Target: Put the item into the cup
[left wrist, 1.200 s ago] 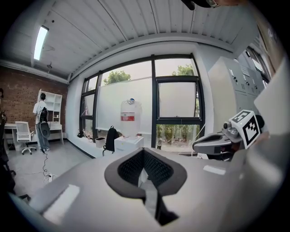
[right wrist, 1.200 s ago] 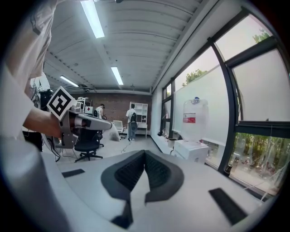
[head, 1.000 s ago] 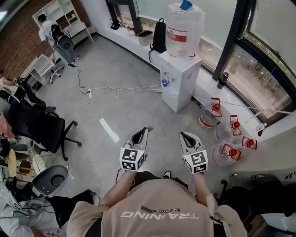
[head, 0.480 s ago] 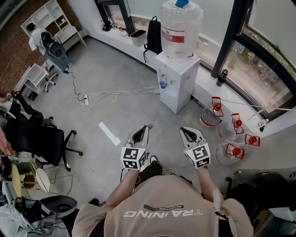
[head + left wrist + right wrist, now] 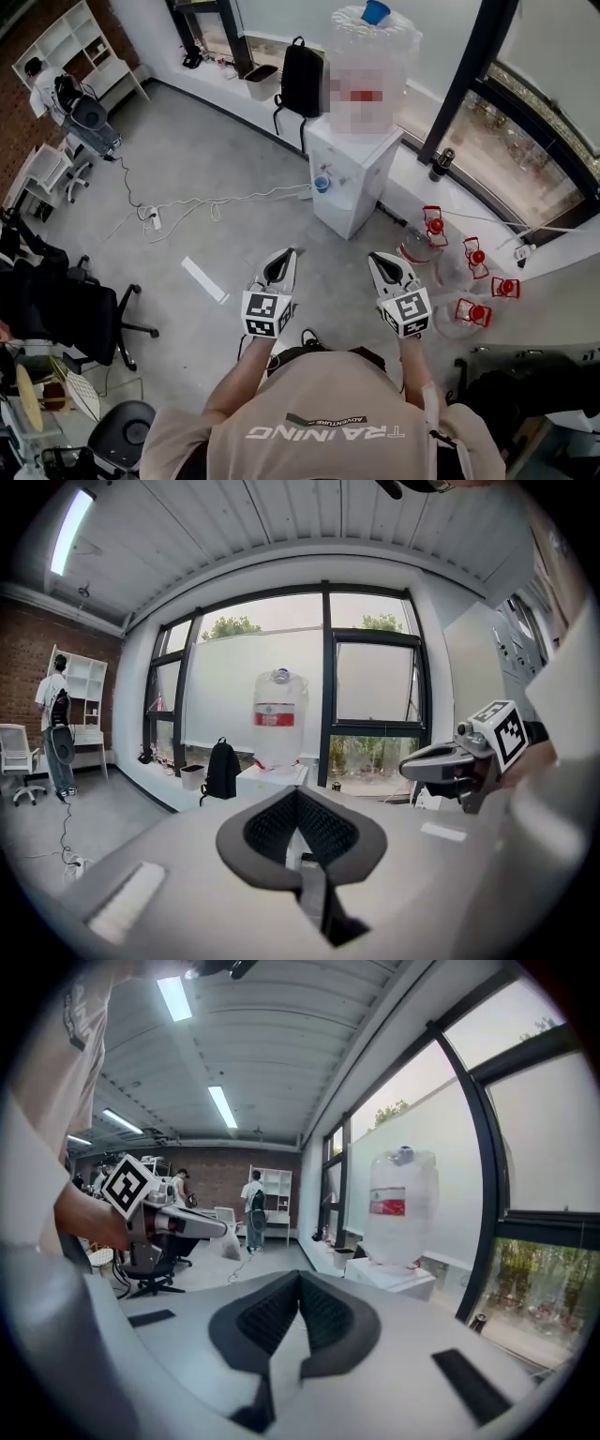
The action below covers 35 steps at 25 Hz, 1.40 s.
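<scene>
— Two grippers: how do they stand?
— The left gripper and the right gripper each have jaws pressed together on nothing, side by side above the grey floor, pointing toward the water dispenser
— Cup and item?
— Cannot tell where they are

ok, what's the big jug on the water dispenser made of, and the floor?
Jug: clear glossy plastic by the look; window light shows through it. Floor: matte grey and seamless, probably concrete or a poured coating; can't tell which.
</scene>
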Available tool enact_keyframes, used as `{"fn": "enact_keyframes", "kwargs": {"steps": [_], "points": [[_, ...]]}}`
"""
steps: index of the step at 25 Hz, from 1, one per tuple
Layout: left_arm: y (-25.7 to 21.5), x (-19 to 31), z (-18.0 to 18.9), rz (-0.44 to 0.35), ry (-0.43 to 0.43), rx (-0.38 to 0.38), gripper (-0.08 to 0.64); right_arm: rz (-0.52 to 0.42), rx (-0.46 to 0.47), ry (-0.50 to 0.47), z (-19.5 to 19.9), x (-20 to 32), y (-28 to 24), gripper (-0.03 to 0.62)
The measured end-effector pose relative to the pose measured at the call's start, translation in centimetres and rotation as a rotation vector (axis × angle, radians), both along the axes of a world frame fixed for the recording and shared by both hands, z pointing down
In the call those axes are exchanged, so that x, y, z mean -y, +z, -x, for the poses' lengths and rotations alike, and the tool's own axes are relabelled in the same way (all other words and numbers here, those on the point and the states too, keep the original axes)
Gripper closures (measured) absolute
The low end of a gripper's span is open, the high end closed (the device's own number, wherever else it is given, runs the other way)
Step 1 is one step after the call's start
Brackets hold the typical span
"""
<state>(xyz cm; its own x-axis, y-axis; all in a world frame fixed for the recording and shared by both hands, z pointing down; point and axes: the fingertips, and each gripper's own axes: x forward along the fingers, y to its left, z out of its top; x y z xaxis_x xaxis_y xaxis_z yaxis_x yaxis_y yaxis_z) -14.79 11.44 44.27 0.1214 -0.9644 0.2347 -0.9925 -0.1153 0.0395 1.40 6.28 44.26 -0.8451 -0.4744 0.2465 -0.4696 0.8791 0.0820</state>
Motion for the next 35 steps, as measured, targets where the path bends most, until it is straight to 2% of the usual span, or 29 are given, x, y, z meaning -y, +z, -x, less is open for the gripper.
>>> {"fn": "enact_keyframes", "kwargs": {"steps": [5,11,15,19,26,31,35], "points": [[0.8,2.5,2.6,0.01,0.035,0.0,0.554,0.02,0.006,0.047,2.2,2.1,1.1,0.581],[2.1,5.9,4.1,0.042,0.043,-0.013,0.552,0.064,0.002,0.037,4.3,5.3,2.8,0.581],[3.1,9.0,4.4,0.07,0.042,-0.008,0.554,0.052,-0.016,0.009,5.2,8.2,4.4,0.581],[2.8,13.1,4.6,0.067,0.029,-0.044,0.552,0.073,-0.009,-0.025,6.1,11.7,5.4,0.581],[1.5,19.6,5.3,0.05,-0.005,-0.019,0.554,0.055,0.045,-0.039,7.0,18.7,4.4,0.581],[1.1,22.3,6.1,0.049,-0.039,-0.004,0.552,0.025,0.014,-0.085,8.4,22.2,3.8,0.581],[1.5,24.0,6.9,0.059,-0.058,-0.029,0.552,0.032,0.011,-0.106,9.8,23.9,3.9,0.581]]}}
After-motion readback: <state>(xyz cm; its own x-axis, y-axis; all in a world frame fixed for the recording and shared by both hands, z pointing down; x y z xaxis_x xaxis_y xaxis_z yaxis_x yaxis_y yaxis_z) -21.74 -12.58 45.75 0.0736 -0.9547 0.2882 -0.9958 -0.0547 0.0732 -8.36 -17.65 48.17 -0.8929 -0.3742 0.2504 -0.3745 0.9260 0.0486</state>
